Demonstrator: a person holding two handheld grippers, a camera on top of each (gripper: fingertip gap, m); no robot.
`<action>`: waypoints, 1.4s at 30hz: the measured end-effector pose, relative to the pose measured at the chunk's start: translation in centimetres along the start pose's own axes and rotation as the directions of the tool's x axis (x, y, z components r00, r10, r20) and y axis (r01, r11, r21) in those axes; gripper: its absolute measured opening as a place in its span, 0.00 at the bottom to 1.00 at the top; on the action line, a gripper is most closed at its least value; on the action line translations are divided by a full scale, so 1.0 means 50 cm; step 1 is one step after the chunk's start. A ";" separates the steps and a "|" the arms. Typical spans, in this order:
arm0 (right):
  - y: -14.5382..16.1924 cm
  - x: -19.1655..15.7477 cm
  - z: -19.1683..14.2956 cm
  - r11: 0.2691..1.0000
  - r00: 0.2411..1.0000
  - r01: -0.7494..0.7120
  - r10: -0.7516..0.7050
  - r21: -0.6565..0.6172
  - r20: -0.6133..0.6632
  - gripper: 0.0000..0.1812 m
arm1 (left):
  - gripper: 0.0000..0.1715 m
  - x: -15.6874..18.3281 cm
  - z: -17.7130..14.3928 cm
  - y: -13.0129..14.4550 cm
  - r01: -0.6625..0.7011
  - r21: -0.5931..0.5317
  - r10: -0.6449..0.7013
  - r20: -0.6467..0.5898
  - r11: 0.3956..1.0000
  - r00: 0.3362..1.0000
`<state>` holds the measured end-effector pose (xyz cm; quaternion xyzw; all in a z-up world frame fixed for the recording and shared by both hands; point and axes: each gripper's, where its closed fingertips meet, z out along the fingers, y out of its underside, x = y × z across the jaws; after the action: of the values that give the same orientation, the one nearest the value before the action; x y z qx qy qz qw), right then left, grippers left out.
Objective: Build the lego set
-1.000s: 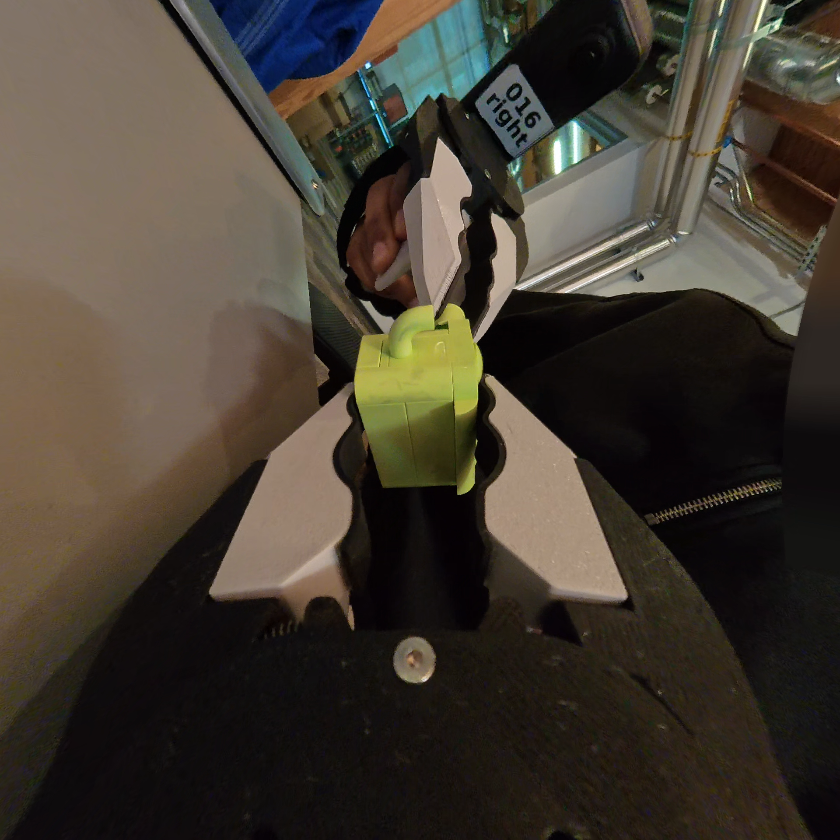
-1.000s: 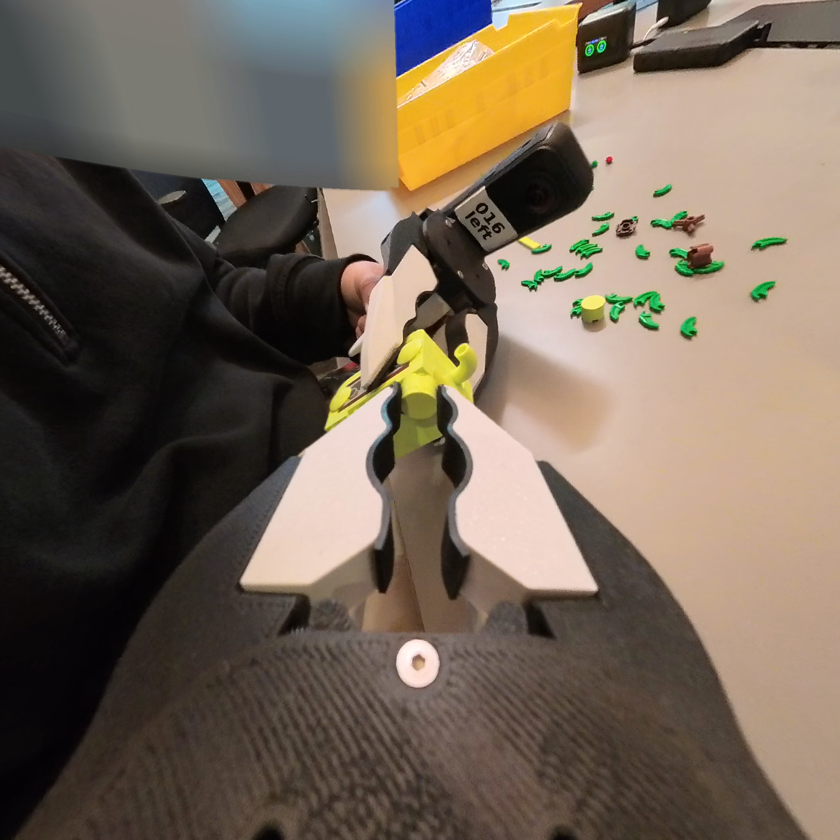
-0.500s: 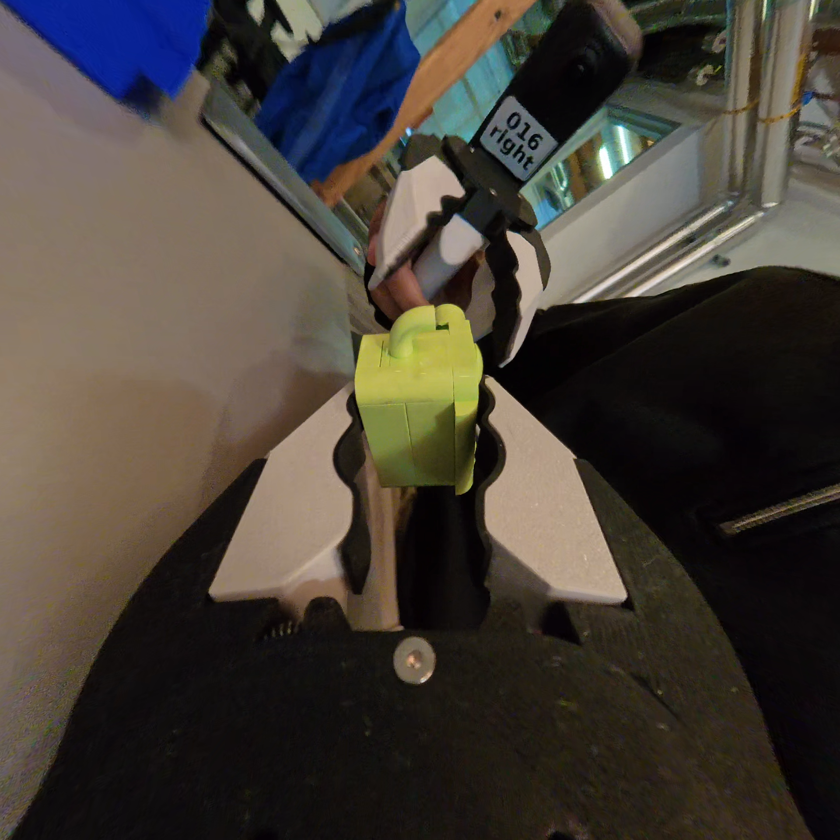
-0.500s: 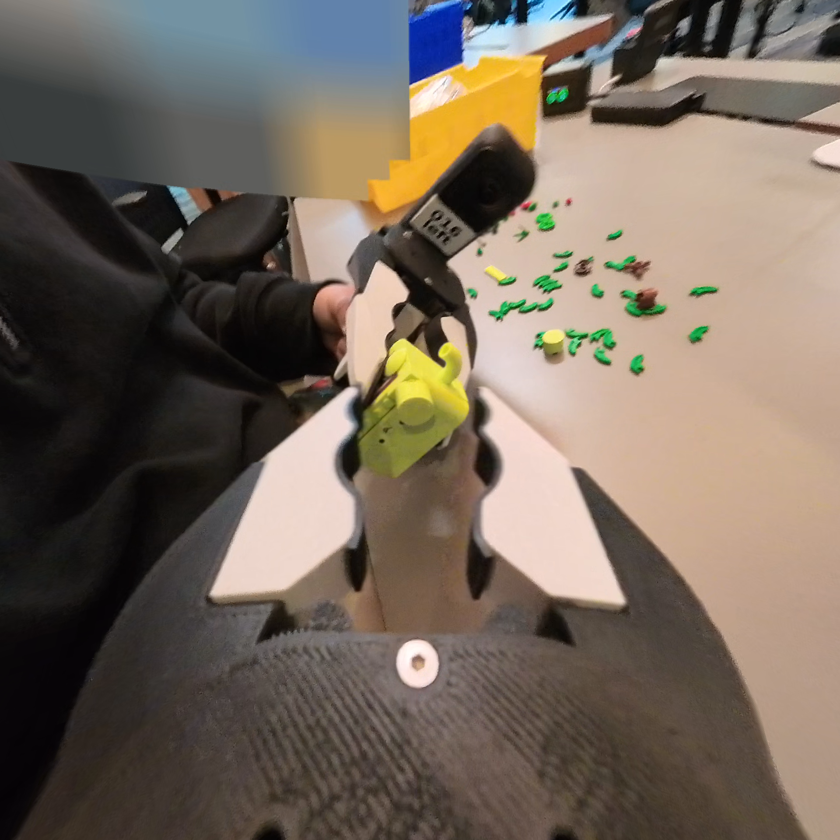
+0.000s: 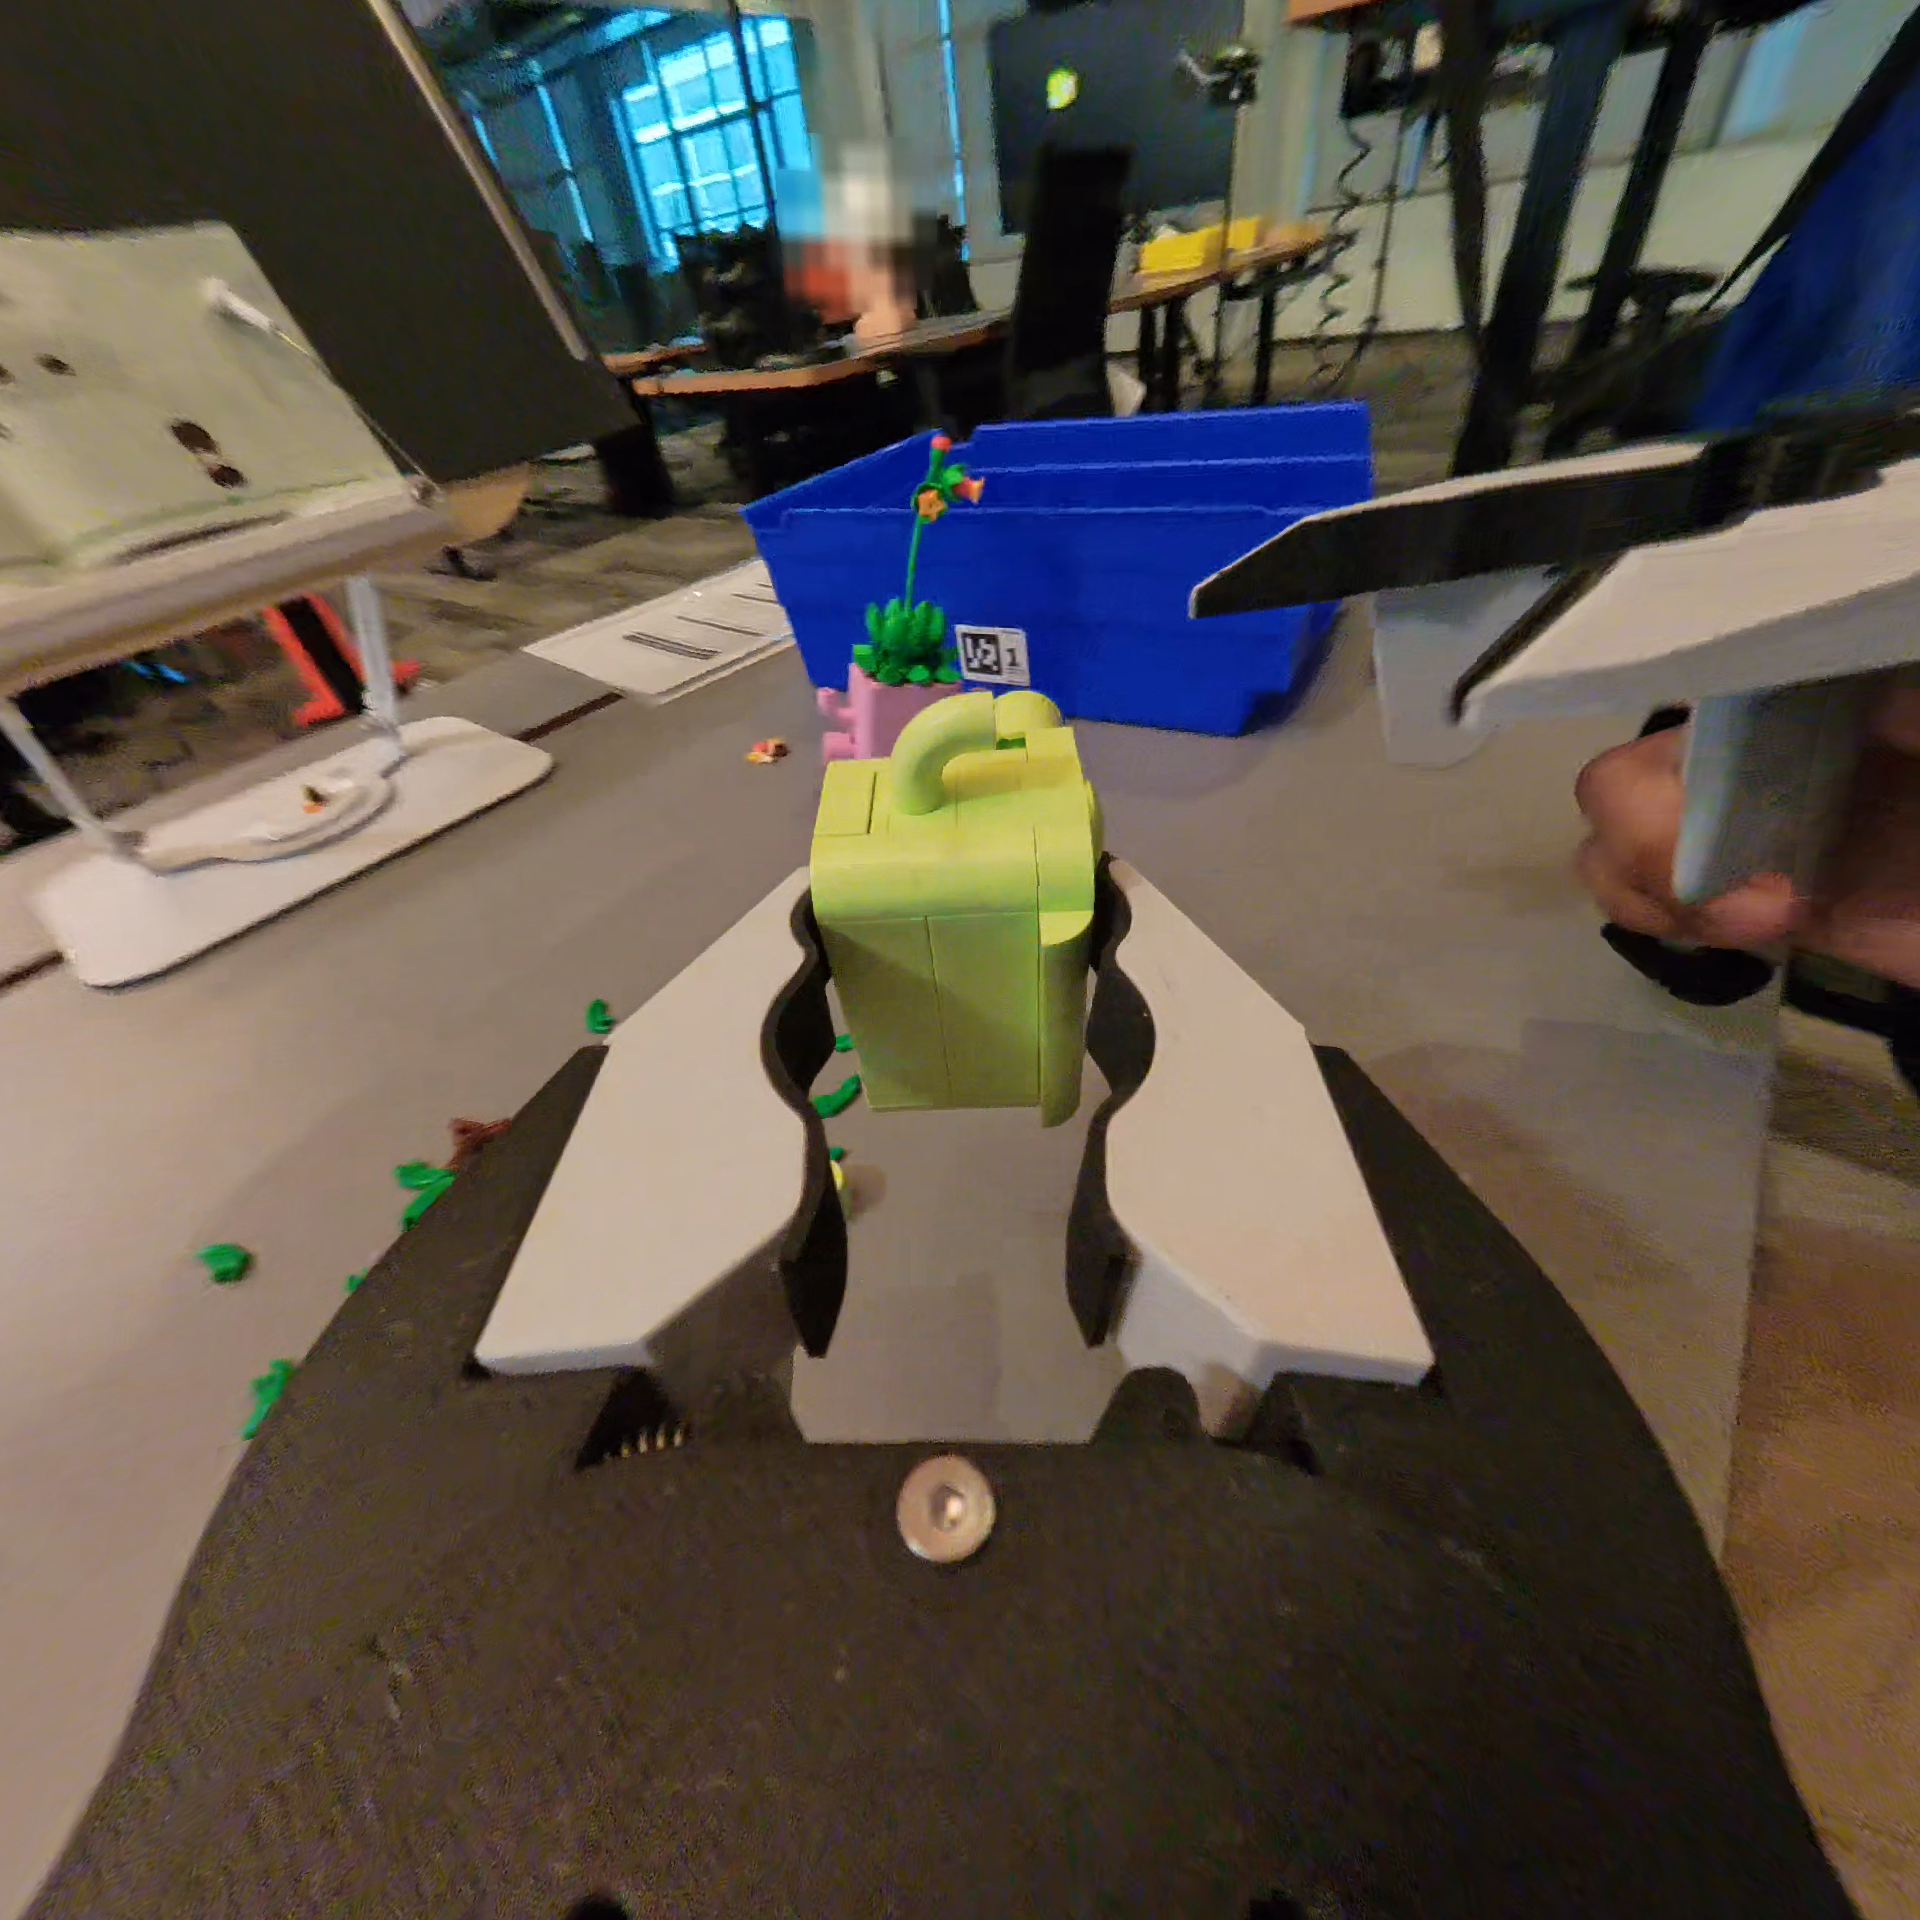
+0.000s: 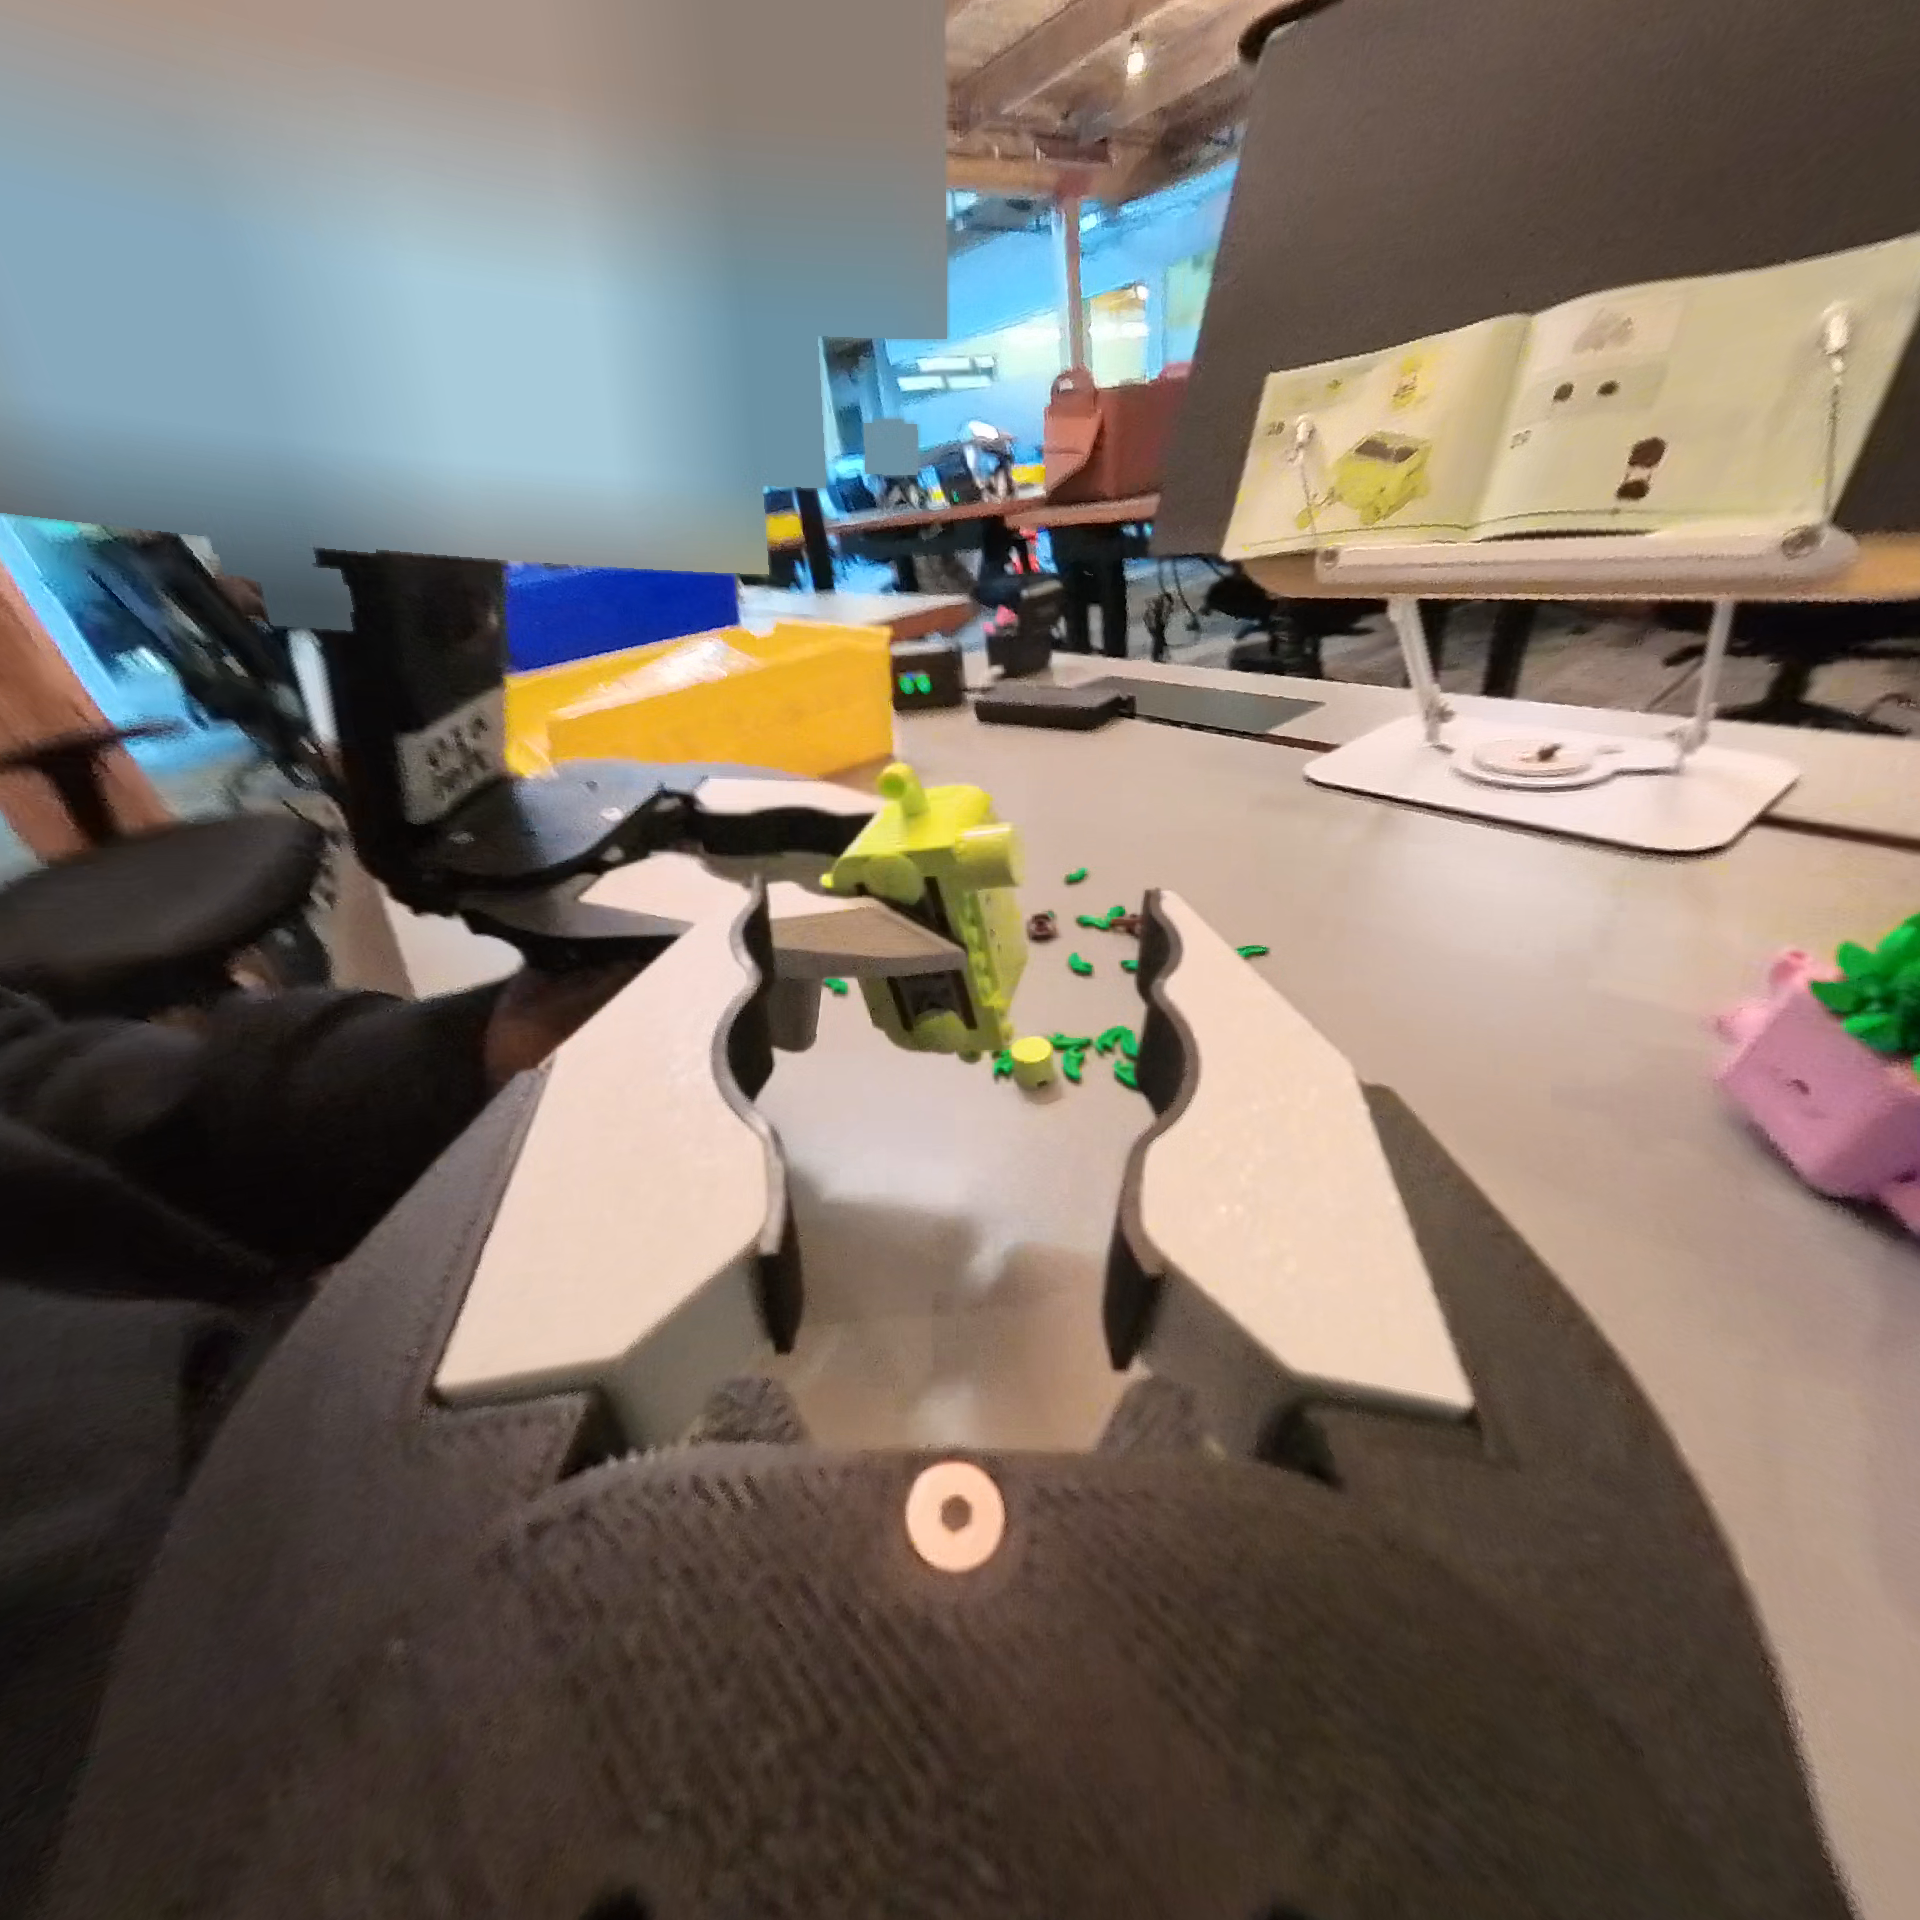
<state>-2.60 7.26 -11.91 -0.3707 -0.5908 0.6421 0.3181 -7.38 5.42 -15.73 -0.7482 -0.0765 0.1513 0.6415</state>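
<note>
My left gripper (image 5: 956, 894) is shut on a lime-green lego block (image 5: 951, 956) with a curved pipe on top and holds it above the grey table (image 5: 1351, 935). In the right wrist view the left gripper (image 6: 831, 883) holds the block (image 6: 935, 914) tilted in the air. My right gripper (image 6: 954, 899) is open and empty, a little short of the block. It also shows at the right of the left wrist view (image 5: 1455, 582). A pink lego pot with a green plant (image 5: 883, 675) (image 6: 1829, 1091) stands on the table. Small green leaf pieces (image 6: 1091, 1049) and a lime round piece (image 6: 1032, 1058) lie scattered beneath.
A blue bin (image 5: 1143, 582) stands behind the pink pot. A yellow bin (image 6: 727, 696) and black devices (image 6: 1049, 707) sit at the far edge. An open instruction booklet on a white stand (image 6: 1558, 436) (image 5: 156, 416) stands on the table. More green pieces (image 5: 416, 1184) lie at the left. About 7 cm separates my left fingertips from my right.
Both grippers swung from facing the person's body toward the table. My right gripper opened wide and drew back from the lime block. The left gripper kept hold of the block.
</note>
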 end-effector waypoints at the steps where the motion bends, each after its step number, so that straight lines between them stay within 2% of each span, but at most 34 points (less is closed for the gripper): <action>1: 0.006 -0.007 0.012 0.999 0.999 0.043 -0.043 -0.027 -0.018 0.39 | 0.28 0.006 0.000 -0.003 -0.026 0.002 0.026 0.008 1.000 1.000; 6: 0.023 -0.032 0.040 0.994 0.996 0.088 -0.089 -0.066 -0.024 0.39 | 0.28 0.023 -0.001 -0.017 -0.158 0.000 0.157 0.074 0.987 0.985; 11: 0.013 -0.040 0.038 0.995 0.996 0.085 -0.085 -0.043 0.001 0.38 | 0.28 0.056 -0.003 -0.031 -0.218 0.028 0.216 0.055 0.976 0.975; 16: 0.009 -0.035 0.035 0.991 0.991 0.127 -0.129 -0.049 -0.031 0.28 | 0.27 0.075 -0.004 -0.039 -0.207 0.042 0.206 0.032 0.977 0.978; 22: 0.001 -0.034 0.035 0.995 0.995 0.091 -0.092 -0.028 -0.039 0.28 | 0.27 0.077 -0.003 -0.047 -0.146 0.044 0.145 0.029 0.988 0.989; 29: 0.002 -0.031 0.039 0.993 0.992 0.103 -0.107 -0.061 -0.066 0.27 | 0.26 0.074 -0.002 -0.047 -0.115 0.028 0.114 0.036 0.993 0.993; 37: 0.010 -0.026 0.051 0.992 0.994 0.098 -0.102 -0.075 -0.041 0.27 | 0.27 0.058 0.002 -0.035 -0.138 0.019 0.138 0.030 0.990 0.990; 38: 0.010 -0.027 0.049 0.992 0.993 0.111 -0.113 -0.067 -0.027 0.32 | 0.27 0.050 0.000 -0.036 -0.170 0.019 0.169 0.055 0.985 0.984; 40: -0.002 -0.010 0.041 0.992 0.991 0.124 -0.125 -0.015 -0.045 0.55 | 0.27 0.041 -0.005 -0.035 -0.230 0.017 0.229 0.069 0.973 0.971; 41: -0.006 0.002 0.033 0.992 0.991 0.123 -0.122 0.006 -0.053 0.60 | 0.27 0.036 -0.007 -0.033 -0.236 0.017 0.234 0.072 0.972 0.969; 42: -0.009 0.013 0.026 0.993 0.992 0.116 -0.114 0.025 -0.057 0.61 | 0.27 0.033 -0.007 -0.030 -0.222 0.021 0.220 0.065 0.975 0.973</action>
<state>-4.04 7.18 -11.51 -0.3489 -0.5929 0.6207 0.3761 -5.61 5.86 -14.41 -0.7381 -0.0105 0.2458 0.6283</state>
